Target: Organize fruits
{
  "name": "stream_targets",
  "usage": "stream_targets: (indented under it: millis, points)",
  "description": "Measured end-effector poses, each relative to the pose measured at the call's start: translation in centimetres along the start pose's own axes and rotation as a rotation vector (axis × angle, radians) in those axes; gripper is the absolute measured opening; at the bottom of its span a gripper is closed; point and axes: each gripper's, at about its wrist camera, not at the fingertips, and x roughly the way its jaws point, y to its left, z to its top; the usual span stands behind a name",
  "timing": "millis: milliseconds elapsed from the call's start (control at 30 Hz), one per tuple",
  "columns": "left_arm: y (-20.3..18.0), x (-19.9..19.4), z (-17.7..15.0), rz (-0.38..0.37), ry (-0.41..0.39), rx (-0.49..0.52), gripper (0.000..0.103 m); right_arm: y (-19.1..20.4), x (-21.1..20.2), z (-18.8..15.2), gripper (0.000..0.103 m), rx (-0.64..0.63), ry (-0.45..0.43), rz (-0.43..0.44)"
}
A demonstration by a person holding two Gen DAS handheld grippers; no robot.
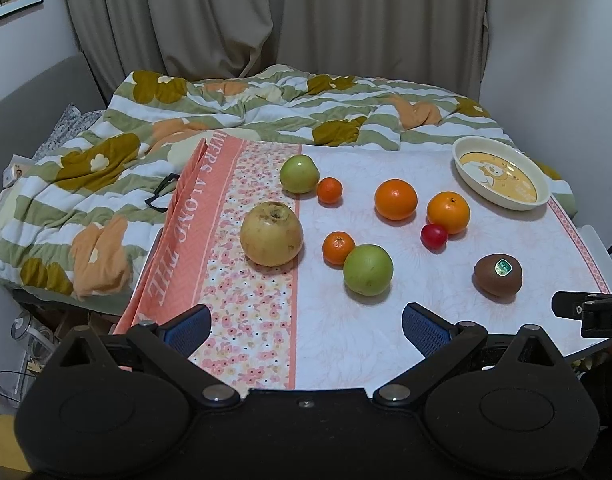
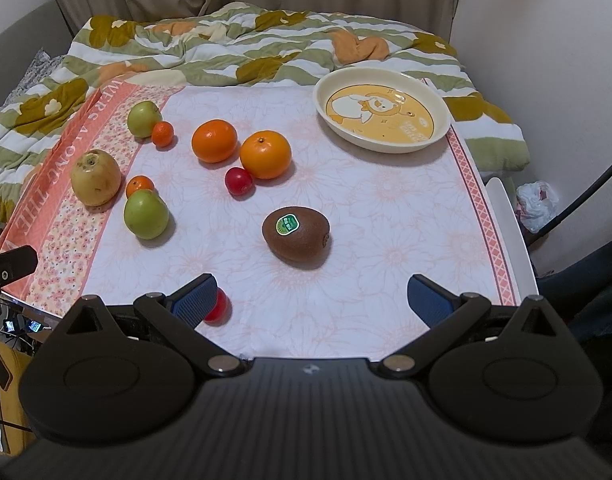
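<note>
Fruit lies scattered on a floral tablecloth (image 2: 366, 240): a yellow pear (image 1: 271, 234) (image 2: 95, 177), two green apples (image 1: 368, 269) (image 1: 299, 173), two oranges (image 2: 214, 140) (image 2: 265, 154), two small tangerines (image 1: 338, 248) (image 1: 329, 191), a red cherry tomato (image 2: 239, 181) and a brown kiwi (image 2: 296, 237) with a green sticker. An empty cream dish (image 2: 382, 110) with a bear picture stands at the far right. My left gripper (image 1: 306, 326) is open and empty near the front edge. My right gripper (image 2: 312, 300) is open and empty, just short of the kiwi. A second red tomato (image 2: 218, 307) sits behind its left finger.
A rumpled flowered blanket (image 1: 146, 128) covers the bed behind the table. Black glasses (image 1: 162, 192) lie on it at left. The table's right edge (image 2: 506, 240) drops off beside a white wall and a plastic bag (image 2: 536, 200). Curtains hang at the back.
</note>
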Motion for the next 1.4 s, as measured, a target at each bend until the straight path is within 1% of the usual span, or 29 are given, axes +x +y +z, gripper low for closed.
stream_targets:
  millis: [267,1400]
  points:
    - [-0.5,-0.3,0.2,0.001,-0.001,0.013,0.103,0.0,-0.2,0.0,0.103,0.002,-0.002,-0.001]
    - [-0.3,-0.8,0.1,-0.013,-0.009,0.007,0.103,-0.2,-1.2,-0.4,0.103,0.019,-0.017,-0.002]
